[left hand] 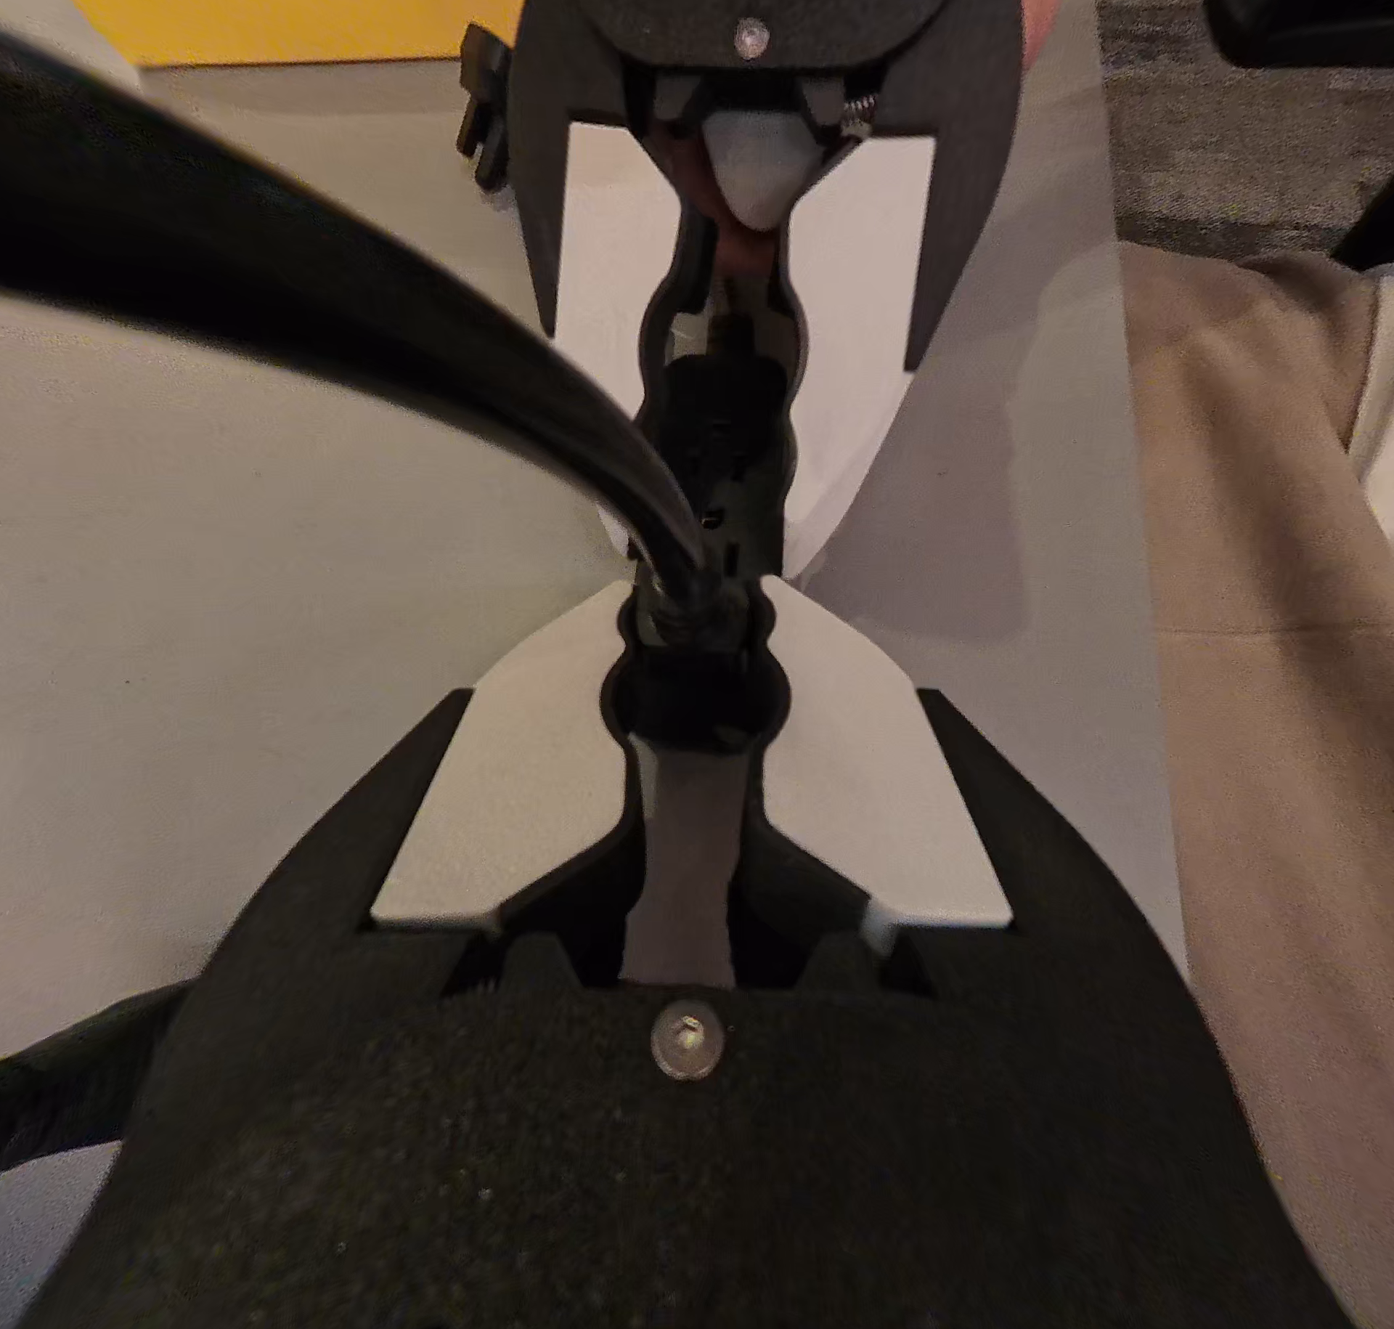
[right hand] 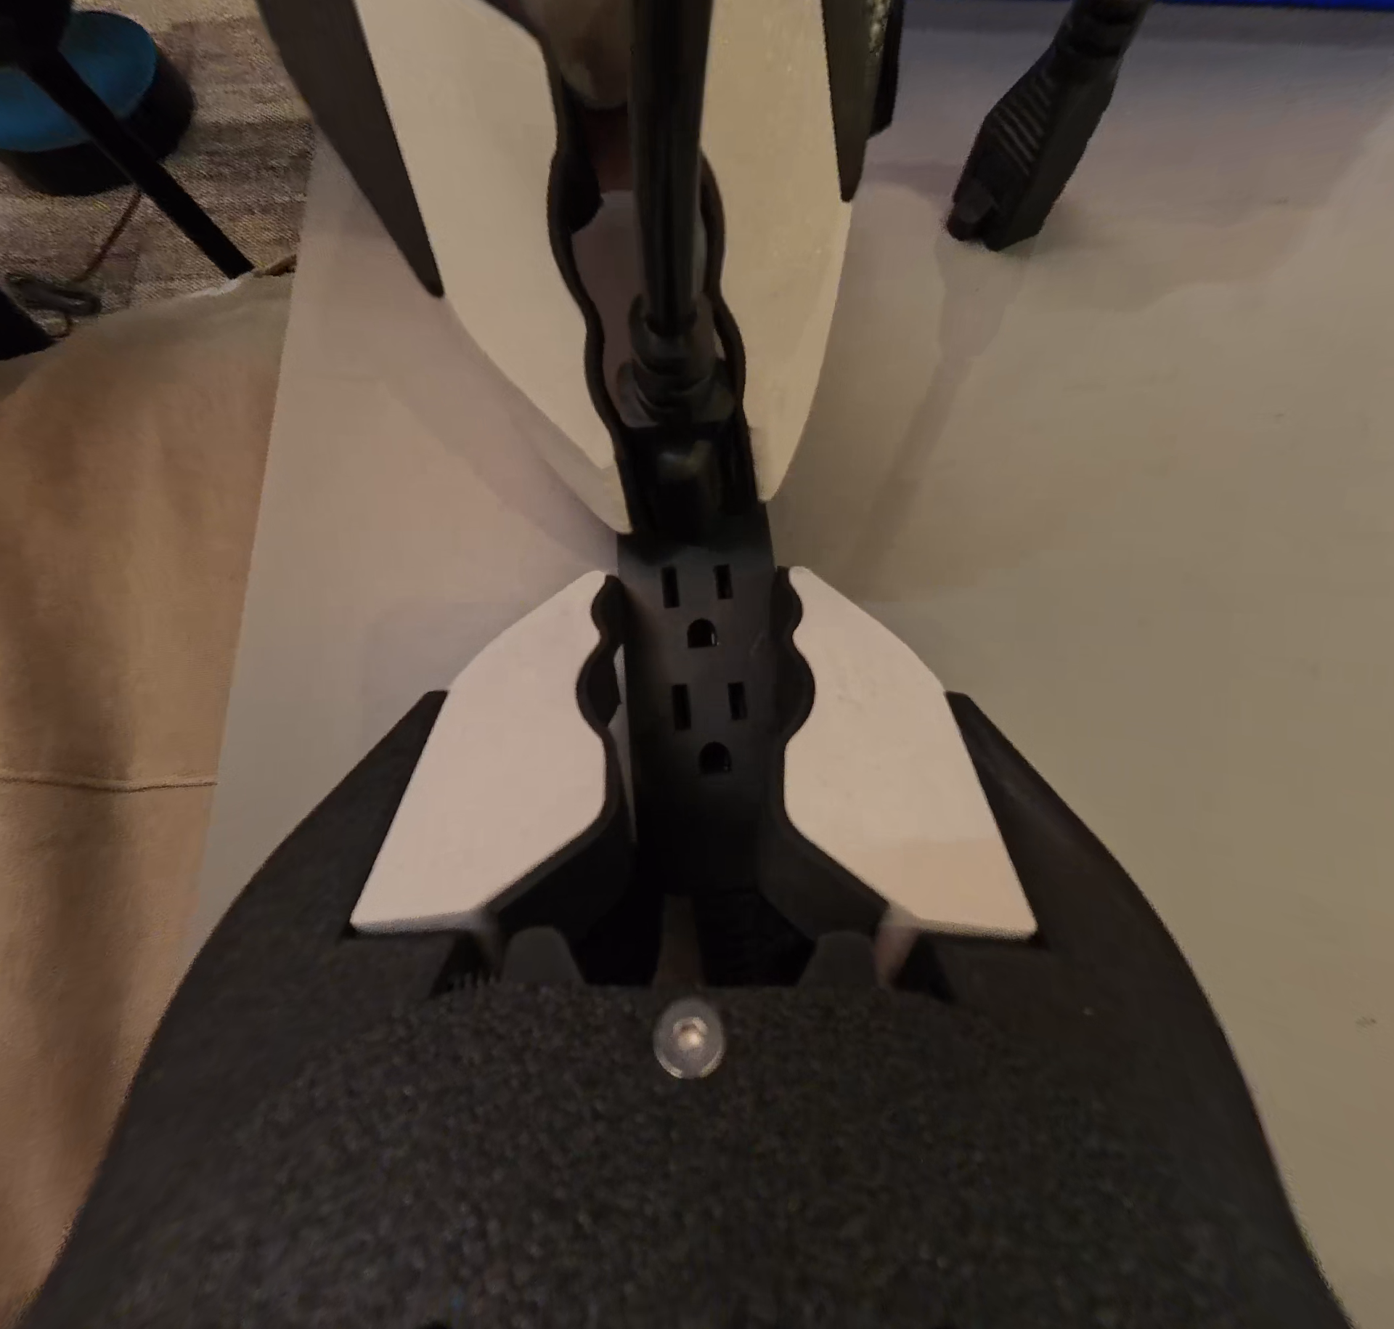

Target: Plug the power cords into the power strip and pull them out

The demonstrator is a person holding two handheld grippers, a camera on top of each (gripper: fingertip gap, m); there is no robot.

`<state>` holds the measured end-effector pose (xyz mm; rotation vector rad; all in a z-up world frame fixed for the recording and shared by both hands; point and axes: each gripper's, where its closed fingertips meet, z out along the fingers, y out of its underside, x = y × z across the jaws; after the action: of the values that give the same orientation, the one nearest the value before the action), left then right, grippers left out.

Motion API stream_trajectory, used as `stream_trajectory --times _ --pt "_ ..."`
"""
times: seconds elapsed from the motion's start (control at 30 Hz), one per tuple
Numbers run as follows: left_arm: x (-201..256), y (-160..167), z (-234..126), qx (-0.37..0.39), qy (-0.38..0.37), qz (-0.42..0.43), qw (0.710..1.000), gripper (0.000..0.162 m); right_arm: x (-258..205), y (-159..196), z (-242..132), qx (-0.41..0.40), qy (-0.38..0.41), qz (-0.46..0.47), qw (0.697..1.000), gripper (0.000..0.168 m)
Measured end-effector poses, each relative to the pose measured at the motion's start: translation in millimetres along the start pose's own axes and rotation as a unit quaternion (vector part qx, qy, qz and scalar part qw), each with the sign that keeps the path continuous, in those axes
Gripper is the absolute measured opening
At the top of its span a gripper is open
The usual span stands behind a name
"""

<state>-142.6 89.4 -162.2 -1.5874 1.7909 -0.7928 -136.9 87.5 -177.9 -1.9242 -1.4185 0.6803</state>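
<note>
A black power strip (right hand: pixel 701 689) lies on the white table (right hand: pixel 1094 614). My right gripper (right hand: pixel 698 576) is shut on its sides, with two empty outlets showing between the white pads (right hand: pixel 513 780). My left gripper (right hand: pixel 698 508) faces it and is shut on a black plug (right hand: pixel 683 463) that stands on the strip just beyond those outlets. I cannot tell how deep its prongs sit. In the left wrist view my left gripper (left hand: pixel 694 598) clamps the plug (left hand: pixel 683 625). Its thick cord (left hand: pixel 302 274) arcs up to the left. The right gripper (left hand: pixel 709 538) holds the strip (left hand: pixel 716 448) opposite.
A second black plug (right hand: pixel 1018 138) with its cord lies on the table at the far right. A person's beige clothing (right hand: pixel 113 538) borders the table's left edge and also shows in the left wrist view (left hand: pixel 1267 614). A blue stool (right hand: pixel 75 85) stands on the carpet. Left and right tips are no more than a few centimetres apart.
</note>
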Motion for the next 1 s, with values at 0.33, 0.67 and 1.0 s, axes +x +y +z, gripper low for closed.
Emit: stream_trajectory --times 0.33,0.67,1.0 --pt "-0.3 -0.6 0.4 0.003 0.018 -0.001 1.000 0.024 1.1 1.3 -1.3 -0.001 -0.005 0.008 1.000 0.040" --pt "1.8 1.0 -5.0 0.030 0.047 -0.016 0.998 0.025 -0.7 1.3 -1.2 -0.004 -0.007 0.007 1.000 0.040" --pt "4.2 -1.4 -1.7 0.014 0.043 -0.008 0.999 0.024 -6.2 -20.0 5.7 -0.007 0.005 -0.013 1.000 0.044"
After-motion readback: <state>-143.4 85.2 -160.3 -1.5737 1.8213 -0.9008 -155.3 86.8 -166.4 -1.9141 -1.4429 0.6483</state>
